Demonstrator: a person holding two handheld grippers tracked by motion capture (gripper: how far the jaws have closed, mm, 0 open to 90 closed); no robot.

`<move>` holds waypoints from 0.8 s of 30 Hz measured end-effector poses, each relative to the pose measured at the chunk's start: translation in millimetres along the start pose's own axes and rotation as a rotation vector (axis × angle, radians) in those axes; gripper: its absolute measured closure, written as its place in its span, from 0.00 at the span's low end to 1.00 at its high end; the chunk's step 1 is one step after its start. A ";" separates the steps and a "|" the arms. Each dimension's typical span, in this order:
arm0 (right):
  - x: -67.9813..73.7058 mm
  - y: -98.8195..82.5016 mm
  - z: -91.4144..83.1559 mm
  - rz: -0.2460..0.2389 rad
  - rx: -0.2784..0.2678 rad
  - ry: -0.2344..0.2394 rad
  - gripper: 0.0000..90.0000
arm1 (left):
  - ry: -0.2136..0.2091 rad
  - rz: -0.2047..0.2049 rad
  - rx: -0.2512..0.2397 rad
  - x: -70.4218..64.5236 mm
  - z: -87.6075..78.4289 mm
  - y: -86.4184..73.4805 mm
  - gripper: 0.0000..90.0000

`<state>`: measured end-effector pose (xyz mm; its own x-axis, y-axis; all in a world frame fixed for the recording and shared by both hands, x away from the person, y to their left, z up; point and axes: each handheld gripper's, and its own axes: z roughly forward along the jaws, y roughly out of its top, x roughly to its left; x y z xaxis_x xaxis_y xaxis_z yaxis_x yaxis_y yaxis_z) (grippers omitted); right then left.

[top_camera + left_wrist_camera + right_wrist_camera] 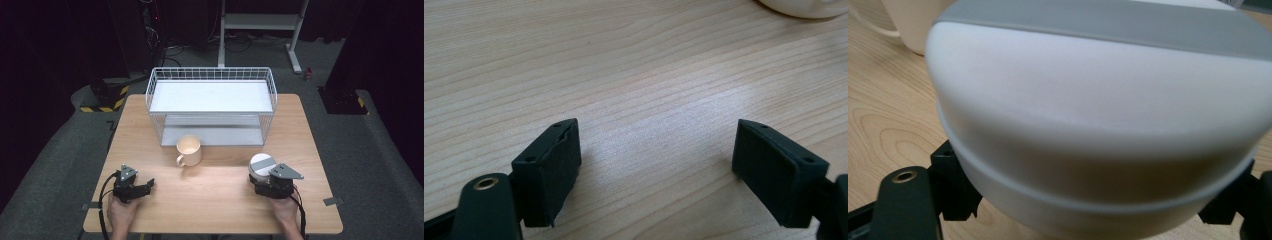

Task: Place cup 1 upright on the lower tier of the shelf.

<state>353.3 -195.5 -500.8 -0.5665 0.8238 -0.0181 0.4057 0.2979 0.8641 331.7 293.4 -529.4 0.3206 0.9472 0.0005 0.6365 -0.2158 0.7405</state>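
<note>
At about 4 o'clock on the worktop (pixel 215 185), the right tool (pixel 260 181) clamps the white lidded container (pixel 261 166); the left tool (pixel 145 186) stands apart, empty. Its rounded, smooth wall could slip from the low grip when lifted, and swinging it toward 10 o'clock could knock the mug (pixel 189 150).

A white lidded container (pixel 1098 125) sits between the black jaws, a cream mug (pixel 908 25) behind it.

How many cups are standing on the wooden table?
1: a cream mug stands in front of the wire rack. The white lidded container between the right gripper's jaws is no cup.
</note>
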 end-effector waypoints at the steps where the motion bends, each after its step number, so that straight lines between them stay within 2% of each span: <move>1: 0.1 -0.1 0.0 0.001 -0.001 0.000 0.21 | 0.001 -0.001 -0.001 -0.2 0.0 -0.1 0.22; 12: 2.2 0.7 -1.3 -0.015 -0.004 0.009 0.21 | 0.000 -0.001 0.001 -0.1 -0.1 0.0 0.22; 24: 4.6 7.8 -1.6 -0.008 -0.012 0.029 0.21 | 0.002 -0.002 -0.001 -0.2 0.0 -0.1 0.22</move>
<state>352.8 -190.2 -493.4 -0.5901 0.8072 -0.0105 0.3930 0.2986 0.8697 331.6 293.3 -529.5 0.3181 0.9481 0.0001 0.6363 -0.2136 0.7413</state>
